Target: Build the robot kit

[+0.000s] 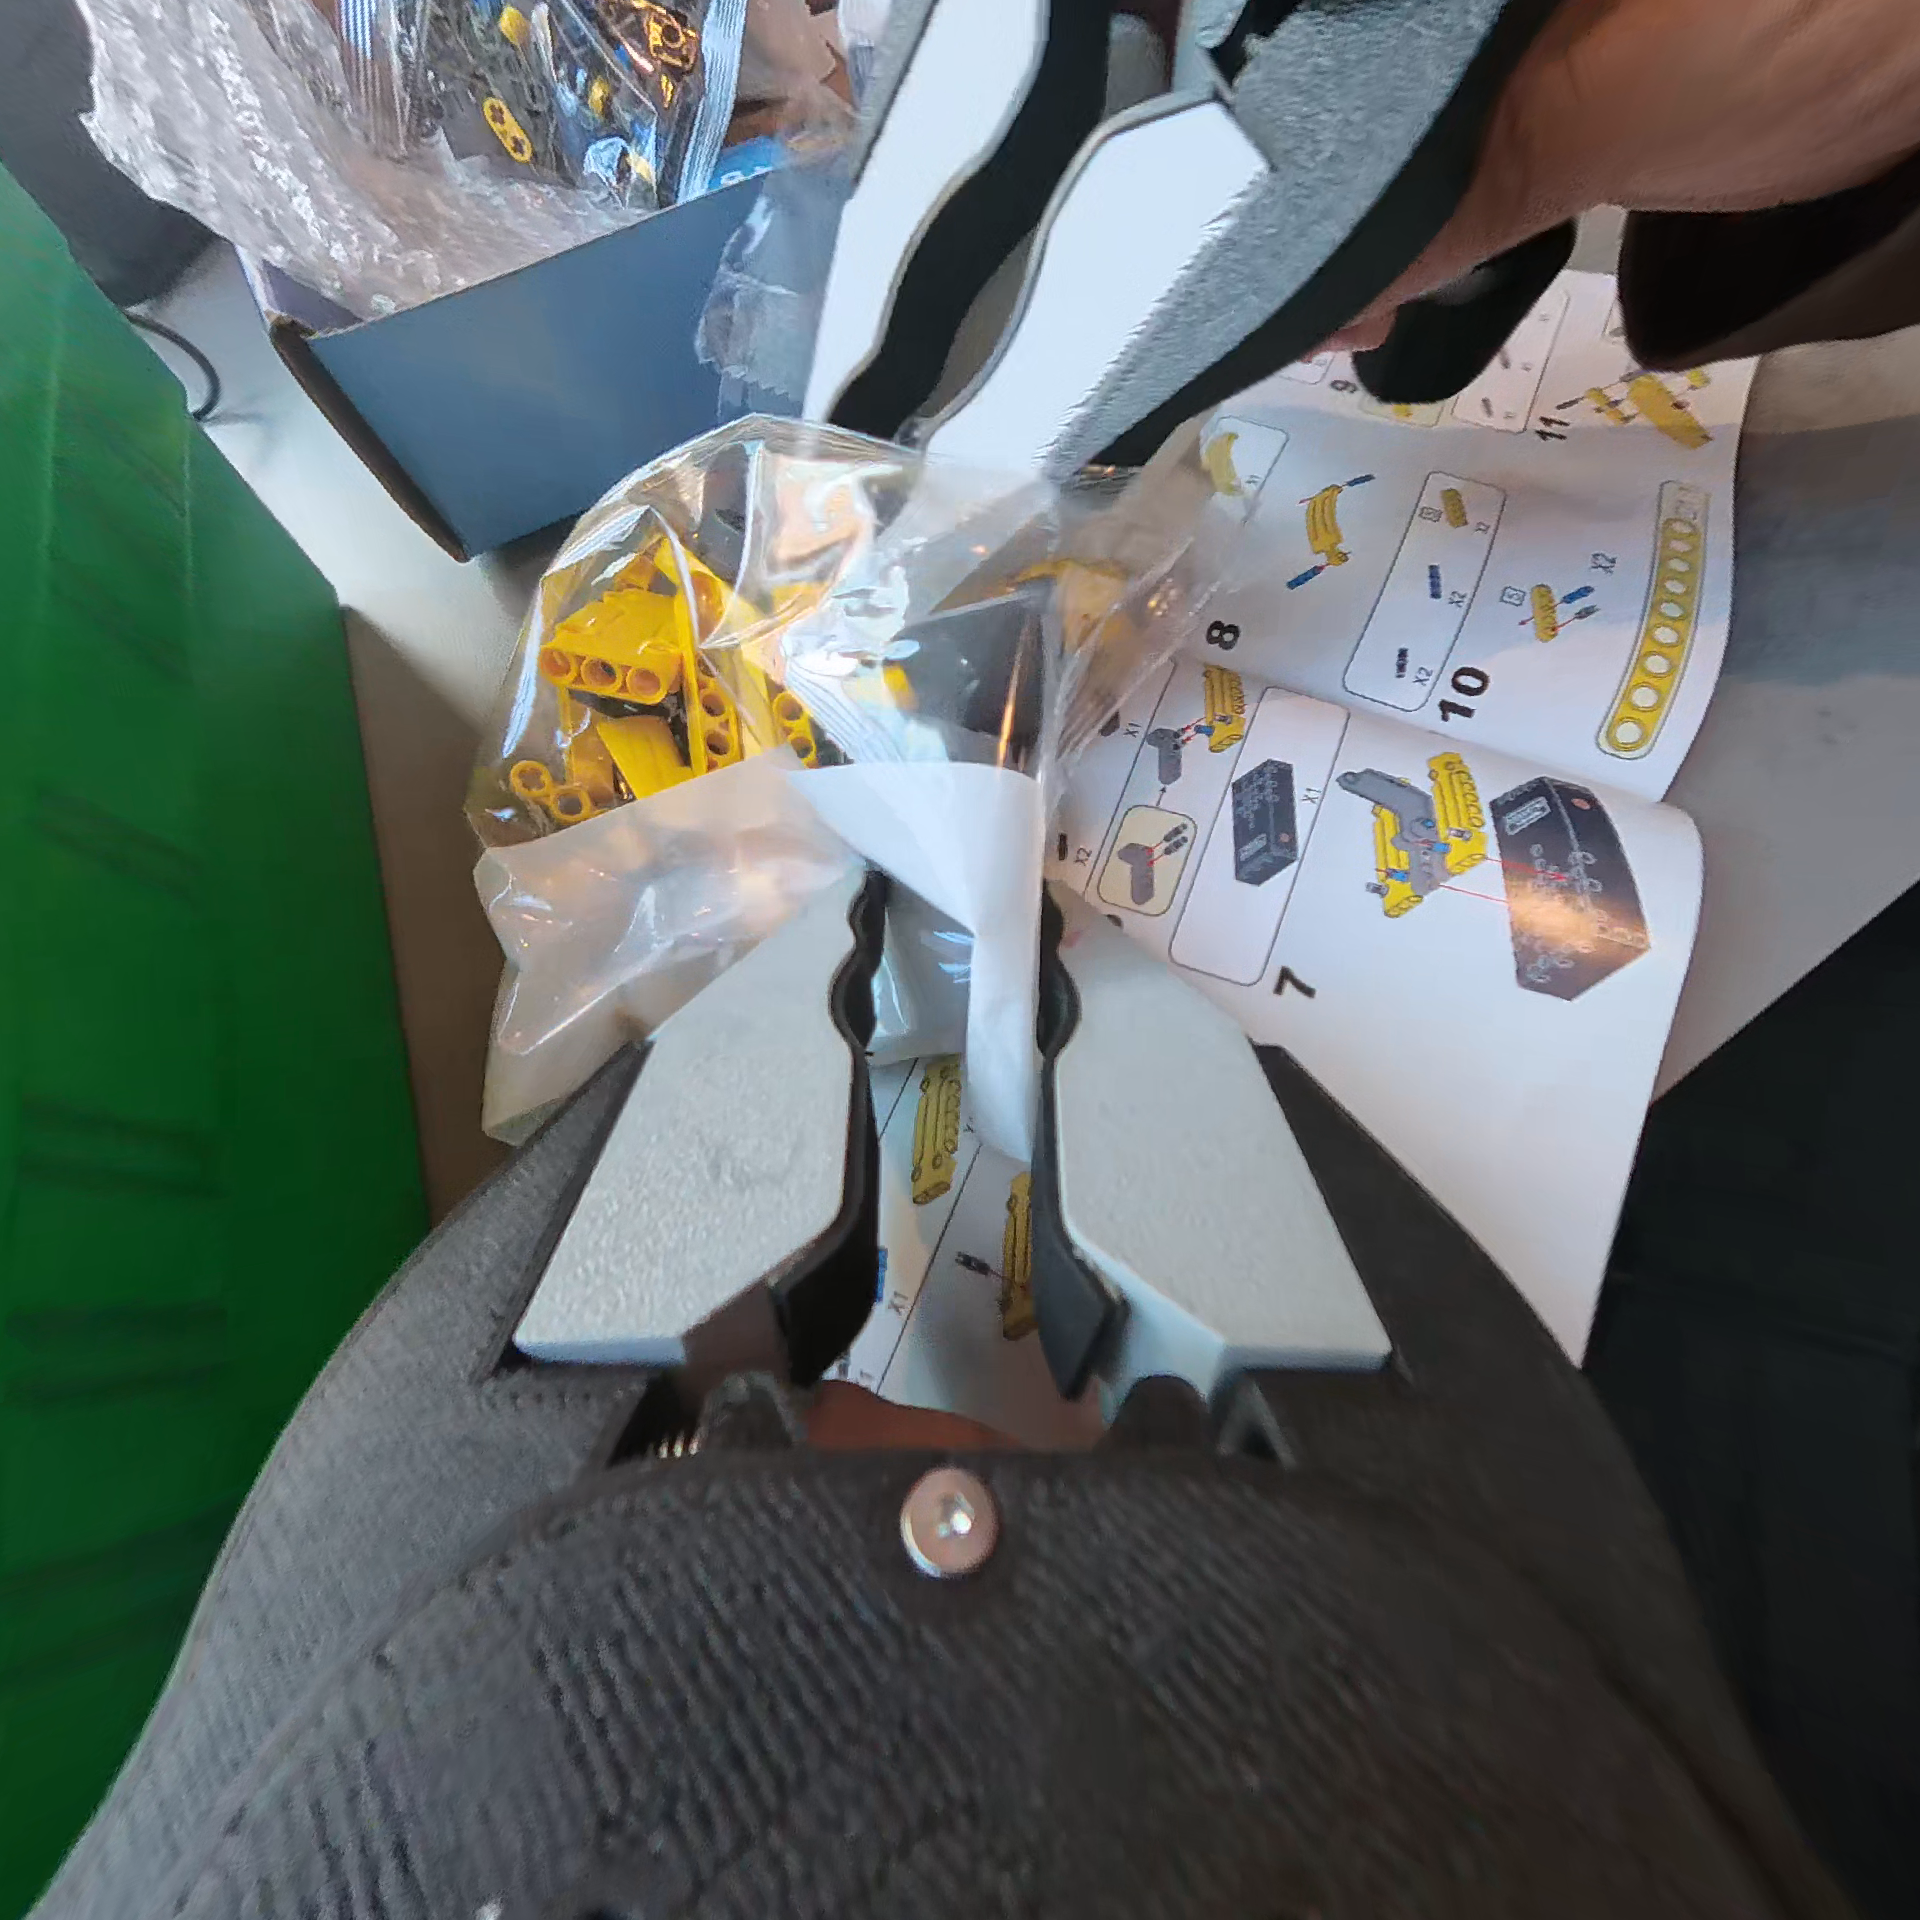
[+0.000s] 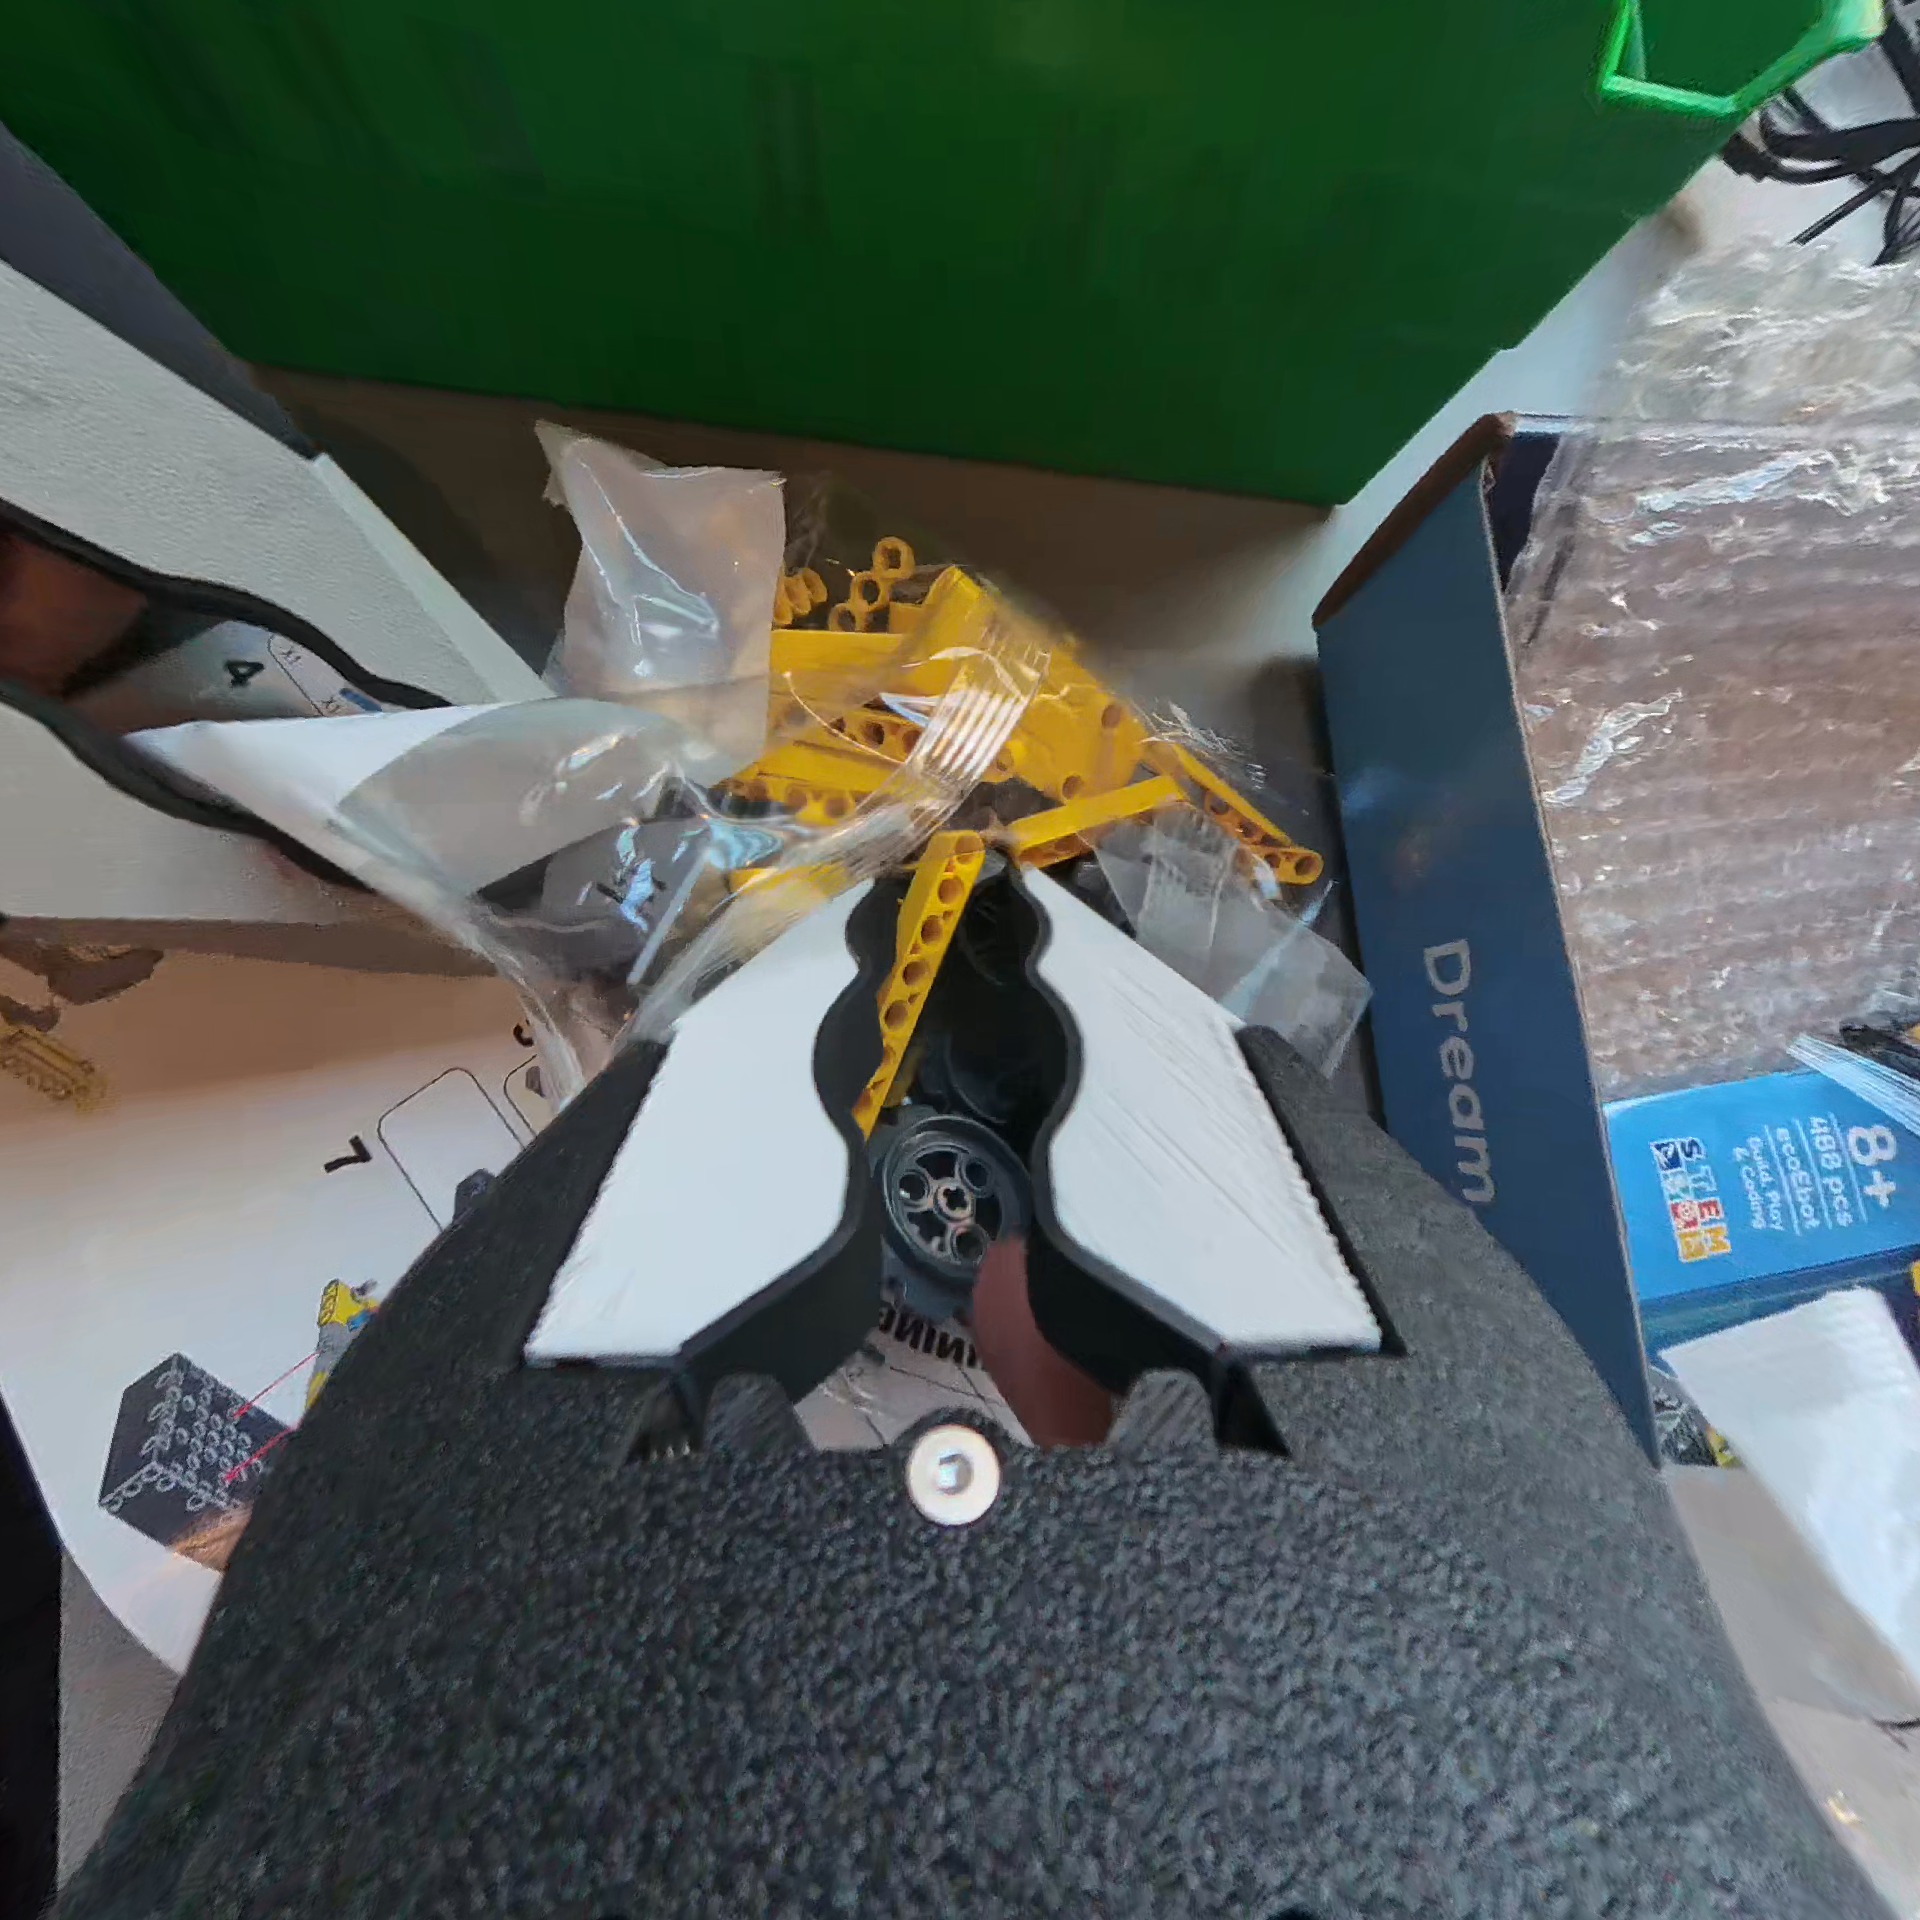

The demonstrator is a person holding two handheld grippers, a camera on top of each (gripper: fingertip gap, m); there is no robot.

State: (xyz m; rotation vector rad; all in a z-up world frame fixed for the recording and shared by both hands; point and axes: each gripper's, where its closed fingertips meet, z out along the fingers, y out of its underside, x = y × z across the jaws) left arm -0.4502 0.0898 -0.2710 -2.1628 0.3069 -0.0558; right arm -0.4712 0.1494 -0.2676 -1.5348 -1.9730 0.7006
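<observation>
A clear plastic bag (image 1: 665,686) of yellow building beams and dark parts hangs between my two grippers. My left gripper (image 1: 961,925) is shut on the bag's white edge strip. My right gripper (image 2: 948,894) is shut on the opposite side of the bag (image 2: 883,727), with a yellow beam and a black wheel (image 2: 940,1195) showing between its fingers. In the left wrist view the right gripper (image 1: 977,436) comes in from above, held by a hand (image 1: 1714,104). The film is stretched between the grippers.
An open instruction booklet (image 1: 1455,831) lies on the table under the bag and also shows in the right wrist view (image 2: 156,1143). A blue cardboard box (image 2: 1455,831) holds bubble wrap (image 2: 1714,675) and more bagged parts. A green bin (image 2: 831,208) stands close behind. Black cables (image 2: 1849,187) lie far right. Across from one pair of fingers to the other is roughly 7 cm.
</observation>
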